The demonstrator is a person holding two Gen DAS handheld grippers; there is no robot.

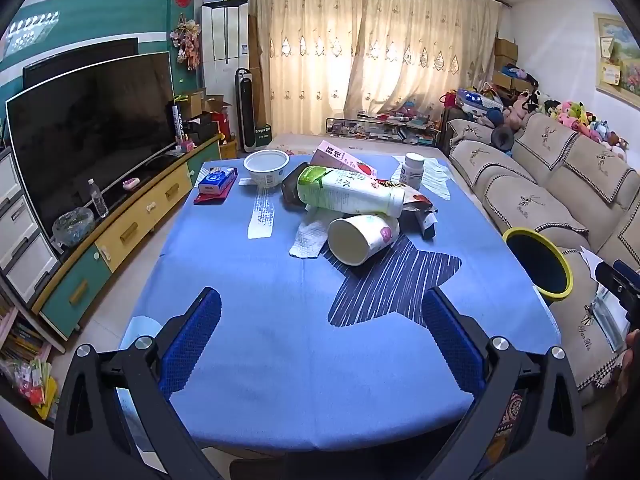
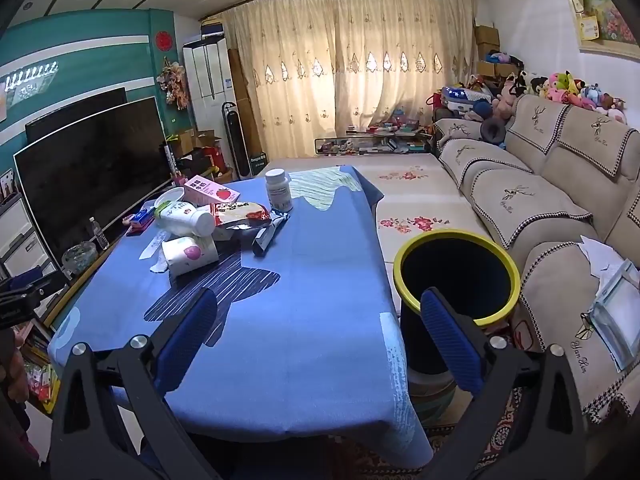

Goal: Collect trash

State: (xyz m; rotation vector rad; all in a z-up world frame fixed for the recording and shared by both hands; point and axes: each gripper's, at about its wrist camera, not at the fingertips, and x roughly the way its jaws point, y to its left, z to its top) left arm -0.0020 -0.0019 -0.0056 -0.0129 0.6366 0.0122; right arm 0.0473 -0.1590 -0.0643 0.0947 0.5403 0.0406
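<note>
Hovering over the near edge of the table (image 1: 260,320), the left gripper (image 1: 322,320) is holding its blue pads wide apart with nothing between them, pointing down toward the blue cloth. Off to its right, the right gripper (image 2: 320,320) is likewise gaping wide and empty, one pad over the cloth and the other in front of the bin (image 2: 456,276). Trash is sitting in a heap toward the far middle of the table: a paper cup (image 1: 362,238) is lying on its side with its mouth toward the near edge, a green and white bottle (image 1: 348,190) is lying across the pile just behind it, and a pink carton (image 1: 340,160) is leaning behind the bottle. A crumpled napkin (image 1: 308,236) is lying just left of the cup, touching it, and a red wrapper (image 2: 240,214) is resting beside the bottle. A white bowl (image 1: 266,168) is standing upright to the left of the heap, a small white pill bottle (image 1: 412,170) is standing upright to the right, and a tissue pack (image 1: 218,182) is lying near the far left corner. The bin, black with a yellow rim, is standing on the floor between the table's right side and the sofa (image 2: 540,184), open and upright.
</note>
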